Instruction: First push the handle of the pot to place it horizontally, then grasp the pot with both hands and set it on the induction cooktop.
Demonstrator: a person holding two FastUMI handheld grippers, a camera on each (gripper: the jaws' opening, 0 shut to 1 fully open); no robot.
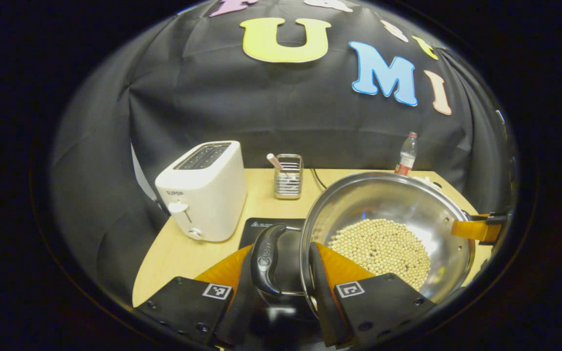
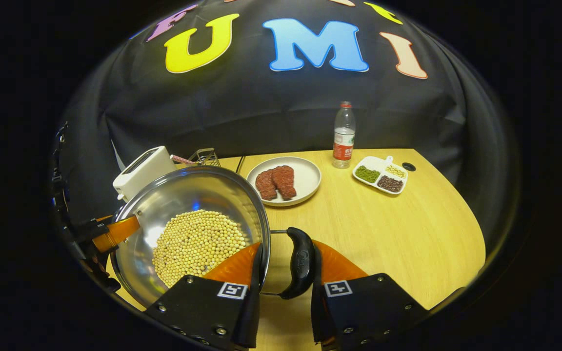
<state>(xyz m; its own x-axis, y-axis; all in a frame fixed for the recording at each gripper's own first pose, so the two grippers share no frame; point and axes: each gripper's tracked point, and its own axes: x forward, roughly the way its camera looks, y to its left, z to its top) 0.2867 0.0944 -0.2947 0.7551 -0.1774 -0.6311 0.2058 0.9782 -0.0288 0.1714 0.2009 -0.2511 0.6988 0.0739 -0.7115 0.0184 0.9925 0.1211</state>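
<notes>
A steel pot (image 1: 388, 204) holding pale beans (image 1: 383, 246) is carried between both grippers, off the table. My left gripper (image 1: 281, 273) is shut on the pot's black left handle (image 1: 267, 253), orange fingers either side of it. In the right gripper view the pot (image 2: 198, 195) sits at lower left, and my right gripper (image 2: 286, 273) is shut on the right handle (image 2: 301, 261), one finger against the rim. The black induction cooktop (image 1: 261, 226) lies just under the left handle, mostly hidden by the pot. Each view shows the opposite gripper's orange finger at the pot's far rim.
A white toaster (image 1: 203, 190) stands left of the cooktop, with a wire utensil rack (image 1: 288, 175) behind it. A plate with meat slices (image 2: 305, 187), a water bottle (image 2: 343, 129) and a divided dish of beans (image 2: 364, 163) sit on the wooden table (image 2: 398, 229).
</notes>
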